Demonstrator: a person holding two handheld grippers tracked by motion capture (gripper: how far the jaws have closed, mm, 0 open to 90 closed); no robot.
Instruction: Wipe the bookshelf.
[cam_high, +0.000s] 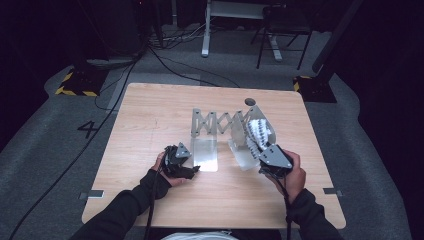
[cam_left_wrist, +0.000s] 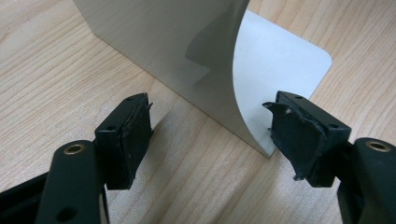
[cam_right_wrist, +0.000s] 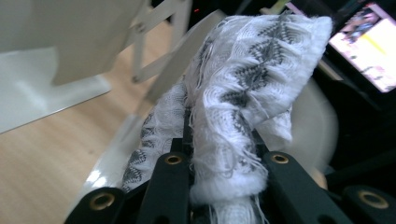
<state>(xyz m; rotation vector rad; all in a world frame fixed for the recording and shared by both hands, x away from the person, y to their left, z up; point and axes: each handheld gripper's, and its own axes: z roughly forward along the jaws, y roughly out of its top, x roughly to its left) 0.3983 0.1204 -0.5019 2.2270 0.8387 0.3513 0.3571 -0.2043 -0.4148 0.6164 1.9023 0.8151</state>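
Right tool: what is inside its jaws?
The right tool is shut on a rolled white cloth with grey zigzag pattern, raised beside the expanding metal bookend rack. The cloth's pinched part and the pads are covered by fabric.

One legible marking is present: the dark numeral "4" (cam_high: 88, 128), applied to the grey carpeted floor (cam_high: 45, 150) left of the light wooden table (cam_high: 150, 115). No other text, label or brand can be read.

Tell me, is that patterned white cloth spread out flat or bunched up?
Bunched up. The cloth is gathered into a thick crumpled roll, clamped between the right gripper's shut jaws, beside the metal rack.
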